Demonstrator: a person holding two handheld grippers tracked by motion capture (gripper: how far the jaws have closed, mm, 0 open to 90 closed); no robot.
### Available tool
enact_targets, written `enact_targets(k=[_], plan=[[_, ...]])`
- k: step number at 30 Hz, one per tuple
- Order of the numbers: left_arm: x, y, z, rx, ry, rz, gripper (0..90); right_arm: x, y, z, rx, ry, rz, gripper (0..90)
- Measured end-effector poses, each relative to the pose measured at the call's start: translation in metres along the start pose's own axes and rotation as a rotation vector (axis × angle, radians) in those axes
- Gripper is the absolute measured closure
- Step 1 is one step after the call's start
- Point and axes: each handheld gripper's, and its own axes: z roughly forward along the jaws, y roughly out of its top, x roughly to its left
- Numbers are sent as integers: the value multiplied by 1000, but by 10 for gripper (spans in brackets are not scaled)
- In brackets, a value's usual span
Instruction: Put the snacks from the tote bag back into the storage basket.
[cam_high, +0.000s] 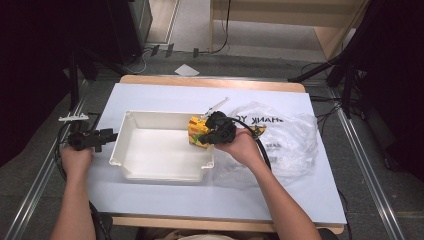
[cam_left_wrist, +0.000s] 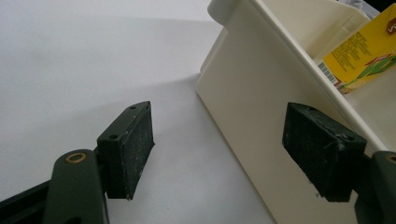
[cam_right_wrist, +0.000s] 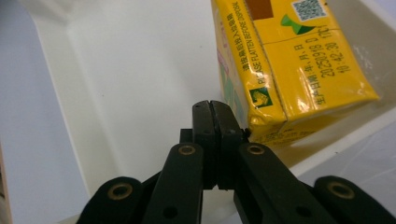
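The right gripper (cam_right_wrist: 215, 109) has its two black jaws pressed flat together with nothing between them, their tips just beside the lower corner of a yellow drink carton (cam_right_wrist: 289, 65). In the right gripper view the carton lies tilted inside the cream plastic tray (cam_right_wrist: 116, 70), against the tray's wall on that side, its printed date and a small green logo facing the camera. From above, the right gripper (cam_high: 212, 131) sits over the tray's far right corner, the carton (cam_high: 196, 134) showing just to its left, with the person's right hand (cam_high: 242, 146) wrapped round the handle.

The left gripper (cam_left_wrist: 219, 149) stands wide open and holds nothing; one jaw is over the bare white table (cam_left_wrist: 70, 70), the other close against the tray's outer wall (cam_left_wrist: 252, 93). In the high view the left gripper (cam_high: 102, 136) lies just off the tray's left side (cam_high: 122, 145), held by the left hand (cam_high: 76, 159).

A crumpled clear plastic bag (cam_high: 290, 135) with dark lettering lies on the table right of the tray, partly under the right forearm
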Motion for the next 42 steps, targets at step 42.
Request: enact_targets(k=[42], plan=[[1, 1, 0, -3, 9, -9, 255, -18, -17, -46, -59, 54, 23, 568]])
